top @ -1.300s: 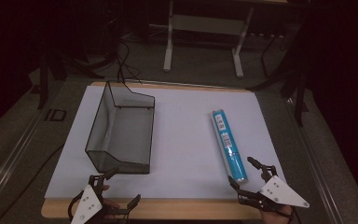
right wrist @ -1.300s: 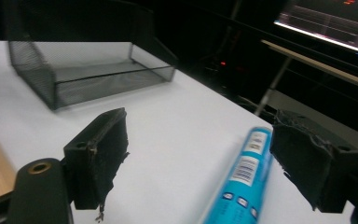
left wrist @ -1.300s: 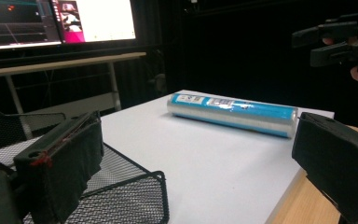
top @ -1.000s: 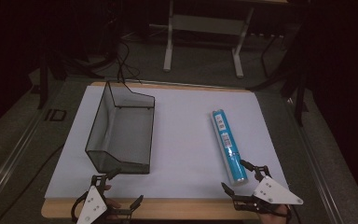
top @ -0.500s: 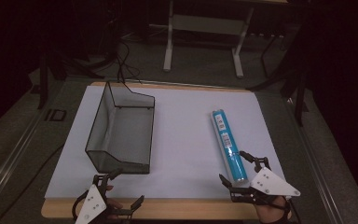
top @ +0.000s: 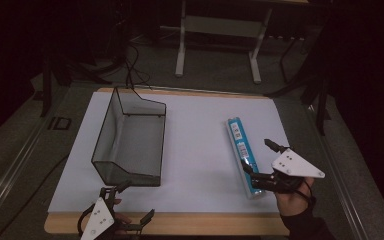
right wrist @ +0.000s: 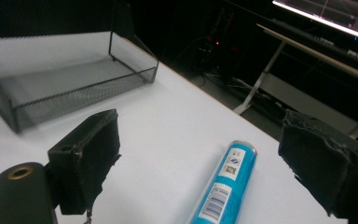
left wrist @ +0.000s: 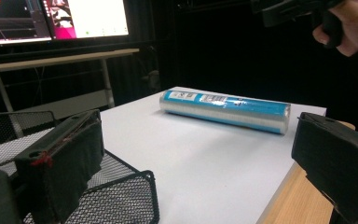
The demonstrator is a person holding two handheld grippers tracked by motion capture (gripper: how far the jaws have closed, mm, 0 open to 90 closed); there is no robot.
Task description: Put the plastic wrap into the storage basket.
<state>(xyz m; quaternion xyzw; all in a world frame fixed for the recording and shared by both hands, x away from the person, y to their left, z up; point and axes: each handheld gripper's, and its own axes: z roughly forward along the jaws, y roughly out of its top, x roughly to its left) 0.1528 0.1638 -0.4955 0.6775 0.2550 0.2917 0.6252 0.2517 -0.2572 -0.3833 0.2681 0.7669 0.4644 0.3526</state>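
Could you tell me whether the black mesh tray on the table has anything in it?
Empty: the mesh tray shows only bare mesh floor in the high view; the blue tube lies outside on the white mat.

The roll (top: 243, 156) before me was bright blue with a clear, silvery sheen and small white labels printed in black bars. The mesh tray (top: 130, 145) was dark grey wire, finely gridded. The sheet (top: 200, 150) under them was plain white on a pale wooden table (top: 180, 224). My right gripper (top: 260, 157) and left gripper (top: 135, 202) were black, each topped by a light grey plate dotted with dark spots.
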